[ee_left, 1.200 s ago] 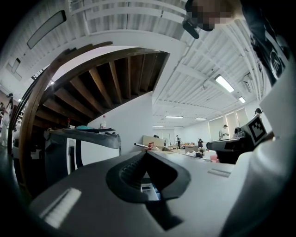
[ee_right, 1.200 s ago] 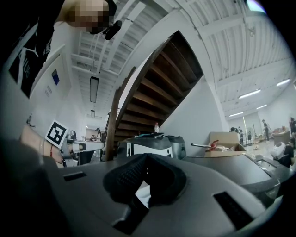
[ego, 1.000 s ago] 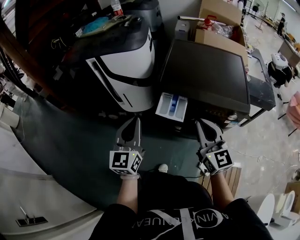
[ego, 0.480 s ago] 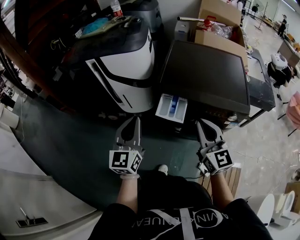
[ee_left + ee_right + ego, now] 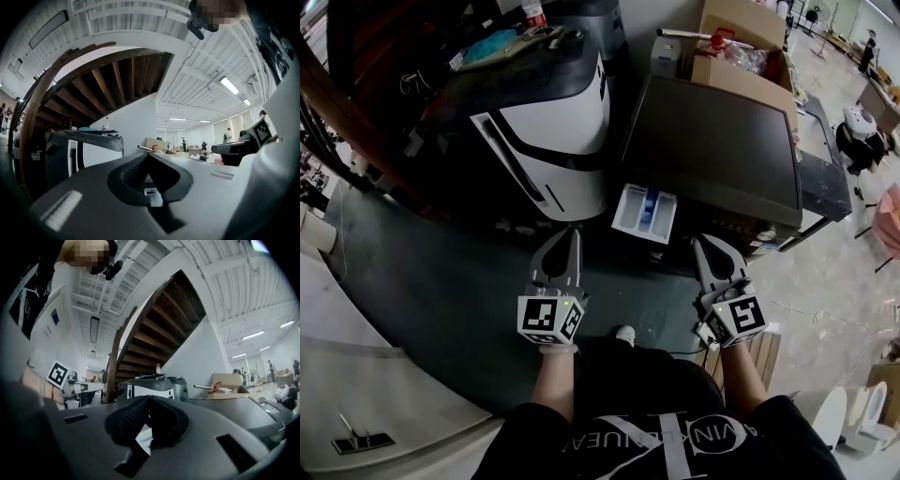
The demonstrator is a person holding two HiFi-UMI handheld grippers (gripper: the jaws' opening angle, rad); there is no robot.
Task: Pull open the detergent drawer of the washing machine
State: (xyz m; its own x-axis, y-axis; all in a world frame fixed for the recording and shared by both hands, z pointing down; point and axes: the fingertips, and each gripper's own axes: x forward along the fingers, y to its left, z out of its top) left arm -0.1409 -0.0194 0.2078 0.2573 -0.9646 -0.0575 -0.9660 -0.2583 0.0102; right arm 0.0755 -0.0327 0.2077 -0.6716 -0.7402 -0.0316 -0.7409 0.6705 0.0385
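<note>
The detergent drawer is seen pulled out of the front of the washing machine, at the machine's left front corner. It is white, with a blue compartment in its middle. Its long axis runs straight out from the machine's front, and its open end points away from the machine toward the person.

The left gripper is held just off the drawer's left side, and the right gripper just off its right side, below the machine's front edge. The drawer thus lies between the two grippers, level with their tips, and is touched by neither. In each gripper view the jaws are seen closed together, pad tip against pad tip, with nothing clamped between them. Both grippers are pointed toward the machine's front.

To the machine's left, a white and black appliance is set close beside it, and the drawer's left edge is near that appliance's lower corner. Behind the machine a cardboard box is stacked against its rear edge. In front of the machine, a dark floor mat is spread under the drawer and the grippers; bare mat is seen to the left of the left gripper.
</note>
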